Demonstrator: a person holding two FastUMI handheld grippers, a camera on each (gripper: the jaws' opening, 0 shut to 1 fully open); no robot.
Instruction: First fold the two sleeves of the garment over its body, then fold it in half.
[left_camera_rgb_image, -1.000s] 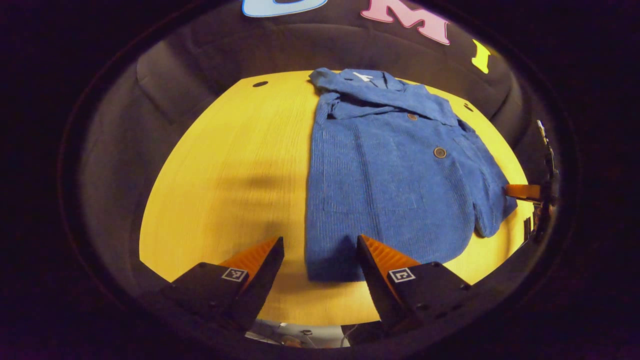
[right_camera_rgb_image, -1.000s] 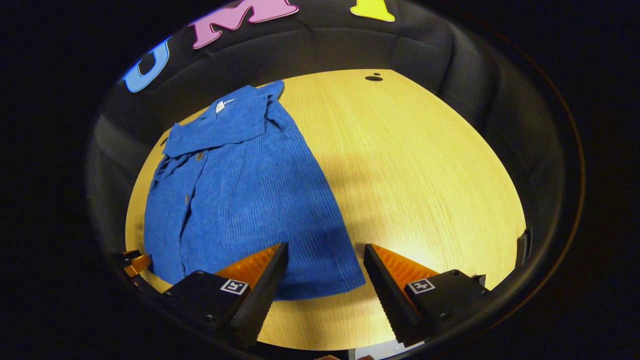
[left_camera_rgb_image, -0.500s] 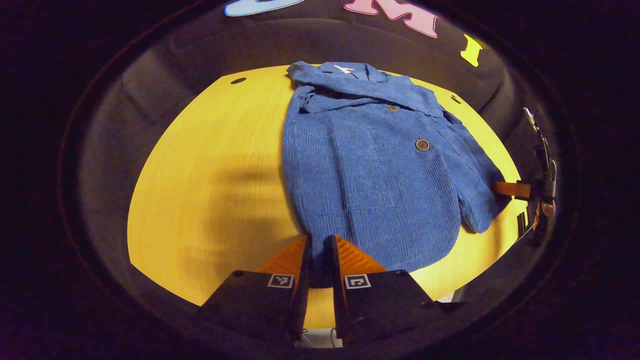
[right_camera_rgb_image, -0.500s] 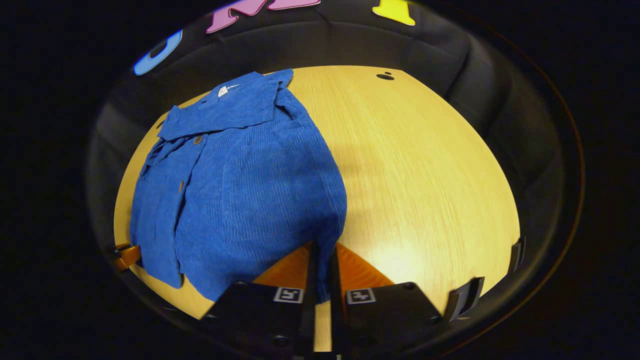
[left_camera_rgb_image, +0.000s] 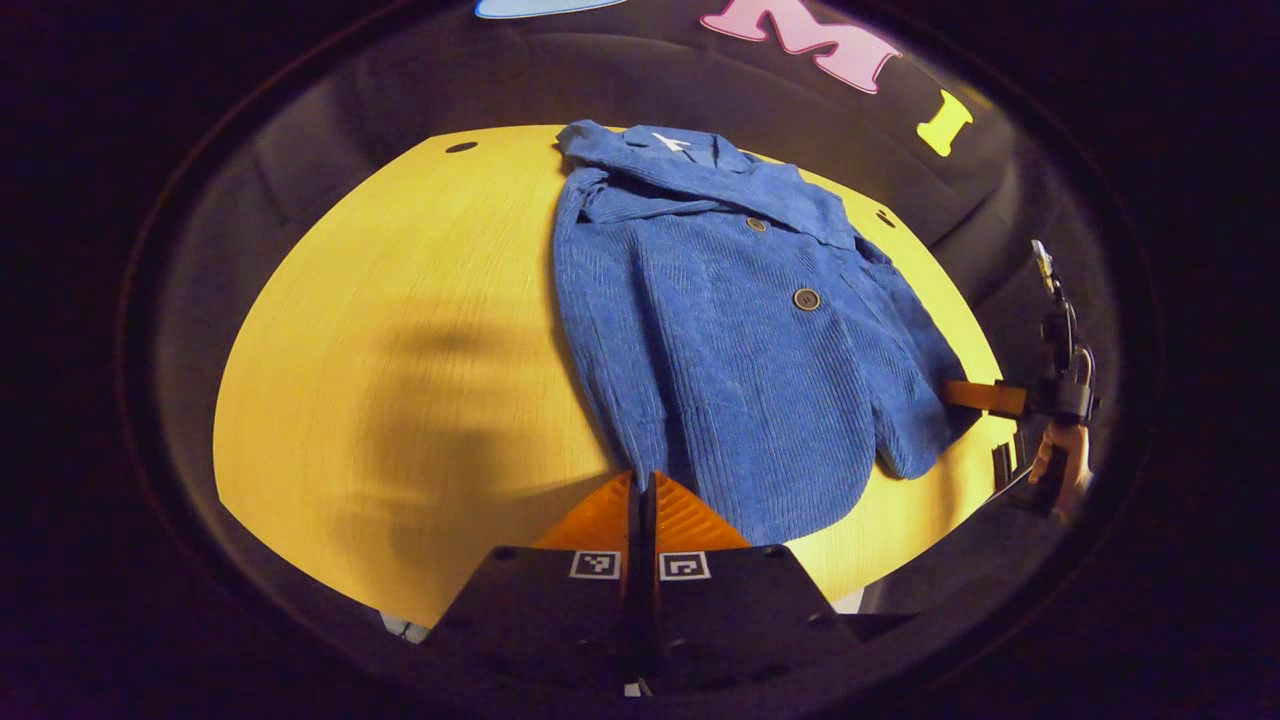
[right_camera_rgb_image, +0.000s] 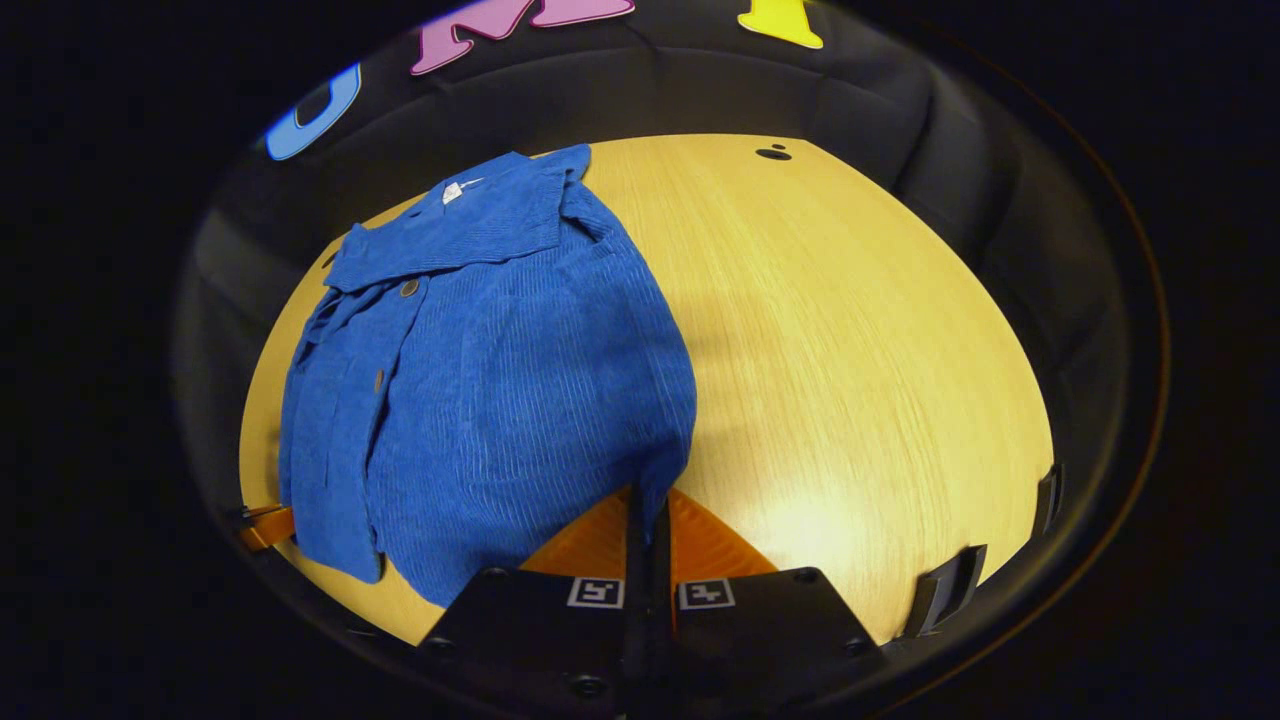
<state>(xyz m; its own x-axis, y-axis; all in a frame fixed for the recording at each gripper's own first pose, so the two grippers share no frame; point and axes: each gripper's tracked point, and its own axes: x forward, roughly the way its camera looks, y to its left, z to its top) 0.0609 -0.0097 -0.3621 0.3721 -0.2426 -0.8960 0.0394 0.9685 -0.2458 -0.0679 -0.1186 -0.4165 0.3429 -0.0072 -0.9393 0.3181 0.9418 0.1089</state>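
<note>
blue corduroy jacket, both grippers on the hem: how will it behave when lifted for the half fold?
Likely floppy: the jacket already bulges and drapes between the left gripper and right gripper. Probably fairly heavy for cloth, given thick ribbed fabric, so the middle may sag. The ribbing probably grips the table, not slides.

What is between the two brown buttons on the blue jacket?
Just blue ribbed cloth. In the left gripper view, the upper button and the lower button sit on the jacket with nothing but fabric between them.
</note>
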